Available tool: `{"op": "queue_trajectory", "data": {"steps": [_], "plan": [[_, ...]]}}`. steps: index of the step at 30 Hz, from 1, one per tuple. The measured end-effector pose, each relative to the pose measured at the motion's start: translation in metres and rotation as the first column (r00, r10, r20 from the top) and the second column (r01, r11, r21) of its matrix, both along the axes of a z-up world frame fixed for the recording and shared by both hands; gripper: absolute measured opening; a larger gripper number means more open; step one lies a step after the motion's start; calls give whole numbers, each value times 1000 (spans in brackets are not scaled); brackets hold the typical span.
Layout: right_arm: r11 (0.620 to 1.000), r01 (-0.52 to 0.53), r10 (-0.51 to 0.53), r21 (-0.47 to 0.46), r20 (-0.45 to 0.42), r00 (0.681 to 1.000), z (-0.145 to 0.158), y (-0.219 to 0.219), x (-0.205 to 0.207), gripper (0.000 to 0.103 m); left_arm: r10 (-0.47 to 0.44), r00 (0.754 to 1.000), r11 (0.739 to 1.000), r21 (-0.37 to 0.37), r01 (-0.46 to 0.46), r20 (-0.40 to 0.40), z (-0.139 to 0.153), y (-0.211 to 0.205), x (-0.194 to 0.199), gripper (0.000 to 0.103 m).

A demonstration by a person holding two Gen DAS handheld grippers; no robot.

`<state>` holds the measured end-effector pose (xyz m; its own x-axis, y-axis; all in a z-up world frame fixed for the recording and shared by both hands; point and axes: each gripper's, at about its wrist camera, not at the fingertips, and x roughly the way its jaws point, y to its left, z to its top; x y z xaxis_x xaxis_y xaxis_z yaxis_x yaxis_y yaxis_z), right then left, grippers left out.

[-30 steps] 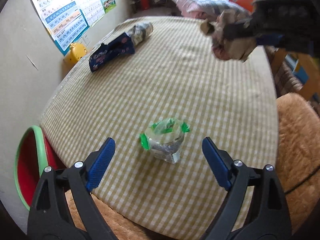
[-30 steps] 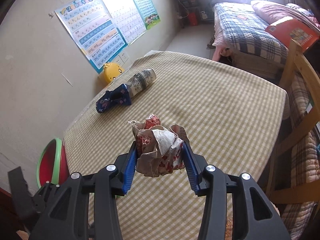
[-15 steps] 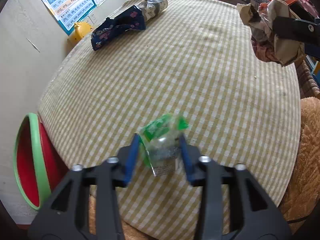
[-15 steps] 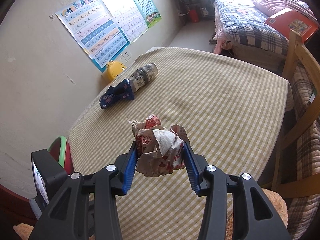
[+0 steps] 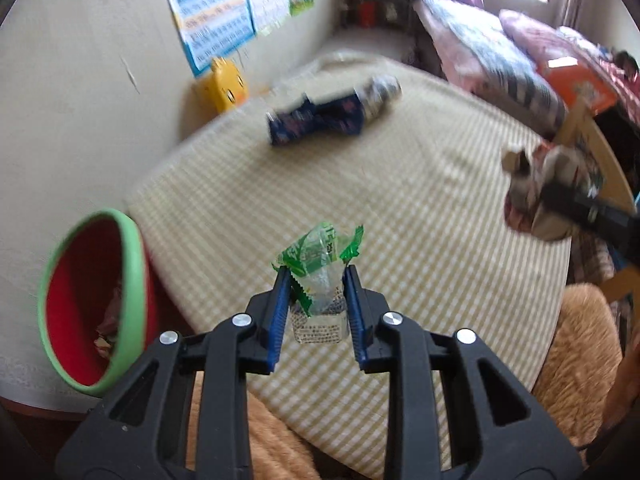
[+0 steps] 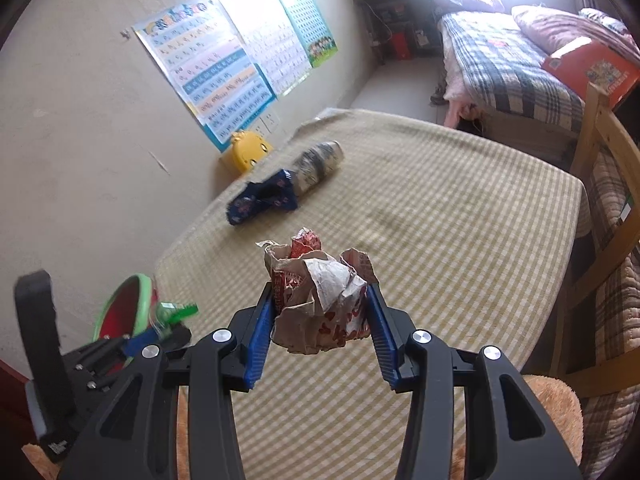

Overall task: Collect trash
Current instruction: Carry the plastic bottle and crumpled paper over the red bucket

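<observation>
My left gripper [image 5: 316, 276] is shut on a clear and green plastic wrapper [image 5: 320, 258] and holds it above the near edge of the checked table [image 5: 420, 200]. It also shows in the right wrist view [image 6: 168, 314]. My right gripper [image 6: 320, 292] is shut on a crumpled brown and red paper bag [image 6: 320, 300], held above the table; it shows at the right of the left wrist view [image 5: 540, 188]. A red bin with a green rim [image 5: 92, 308] stands on the floor left of the table, with some trash inside.
A dark blue wrapper [image 5: 316, 120] and a patterned bottle [image 5: 378, 92] lie at the table's far left. A yellow duck toy [image 5: 224, 88] sits by the wall. A furry brown seat [image 5: 576, 360] is at the near right, a wooden chair [image 6: 600, 200] and a bed beyond.
My left gripper has shut on the green wrapper and lifted it off the table, turning toward the bin. My right gripper still holds the paper bag, nearly unmoved.
</observation>
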<state>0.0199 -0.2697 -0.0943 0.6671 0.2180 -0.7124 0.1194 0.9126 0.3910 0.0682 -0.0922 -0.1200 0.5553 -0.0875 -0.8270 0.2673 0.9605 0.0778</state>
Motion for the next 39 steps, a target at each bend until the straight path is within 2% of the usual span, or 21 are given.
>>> {"op": "queue_trajectory", "data": {"steps": [6, 9, 25, 32, 39], "plan": [[998, -55, 56, -24, 26, 998, 18, 28, -1, 44, 26, 994, 999, -34, -23, 108, 34, 16, -10, 27], [997, -74, 75, -38, 33, 997, 24, 40, 0, 44, 39, 992, 999, -42, -34, 123, 42, 24, -12, 27], [980, -157, 165, -120, 60, 984, 49, 89, 6, 44, 171, 976, 981, -119, -155, 136, 53, 91, -17, 28], [964, -232, 242, -130, 64, 968, 55, 121, 15, 44, 227, 962, 971, -109, -212, 152, 53, 116, -19, 28], [937, -312, 325, -154, 63, 944, 55, 159, 22, 44, 307, 937, 951, -95, -295, 164, 51, 152, -20, 28]]}}
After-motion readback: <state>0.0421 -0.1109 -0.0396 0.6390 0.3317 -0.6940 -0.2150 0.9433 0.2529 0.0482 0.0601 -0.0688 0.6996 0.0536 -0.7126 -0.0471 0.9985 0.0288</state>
